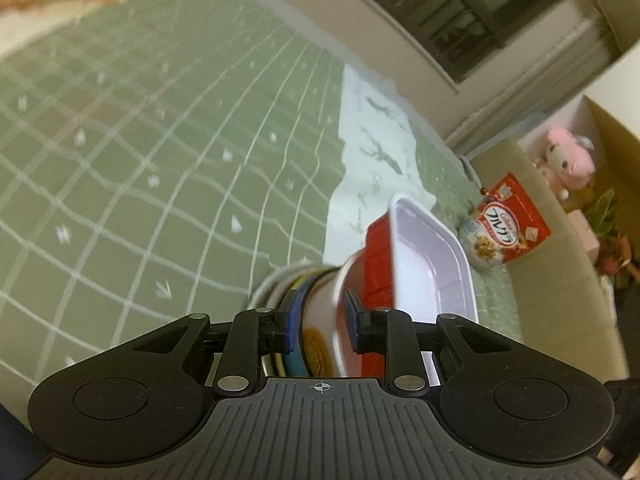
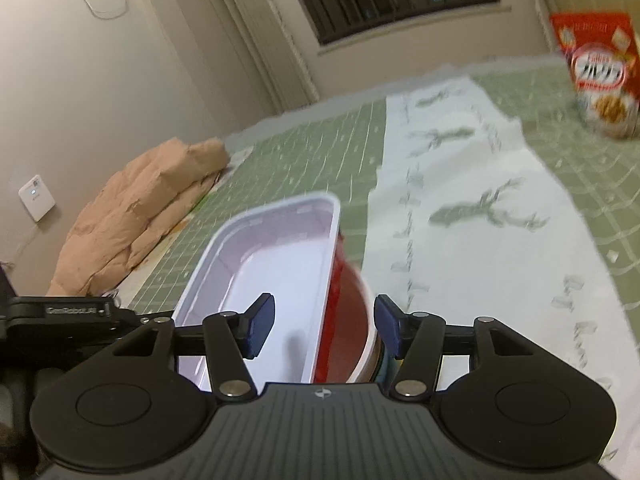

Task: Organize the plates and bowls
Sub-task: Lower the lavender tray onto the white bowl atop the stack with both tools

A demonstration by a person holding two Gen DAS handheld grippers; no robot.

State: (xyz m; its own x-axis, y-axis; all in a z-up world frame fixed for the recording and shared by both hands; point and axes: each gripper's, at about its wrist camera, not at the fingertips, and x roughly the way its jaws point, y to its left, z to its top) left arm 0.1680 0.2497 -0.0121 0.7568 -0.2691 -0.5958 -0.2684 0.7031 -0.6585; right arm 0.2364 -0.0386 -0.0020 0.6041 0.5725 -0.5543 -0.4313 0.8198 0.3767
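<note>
1. In the left wrist view the left gripper (image 1: 320,320) sits at the lower centre of the frame, its blue pads (image 1: 289,326) closed on the edge of a stack of plates and bowls (image 1: 316,312).
2. The stack stands on edge between the pads; a red bowl with a white rim (image 1: 352,280) is its right-hand layer, with teal, yellow and white rims to the left.
3. A white rectangular tray with red outer sides (image 1: 428,264) lies nested against the red bowl, right of centre, tilted toward the right.
4. In the right wrist view the right gripper (image 2: 324,328) is at the lower centre, its jaws wide apart and holding nothing.
5. The white tray (image 2: 272,256) fills the centre-left of that view; one pad (image 2: 260,326) hangs over its inside, the other (image 2: 388,326) is outside the red bowl (image 2: 348,312).
6. A green checked tablecloth (image 1: 140,160) covers the surface, with a white reindeer-print cloth (image 2: 472,200) over it at right.
7. A red cereal bag (image 2: 600,76) stands at the upper right; a tan bundle (image 2: 148,208) lies at the left.
</note>
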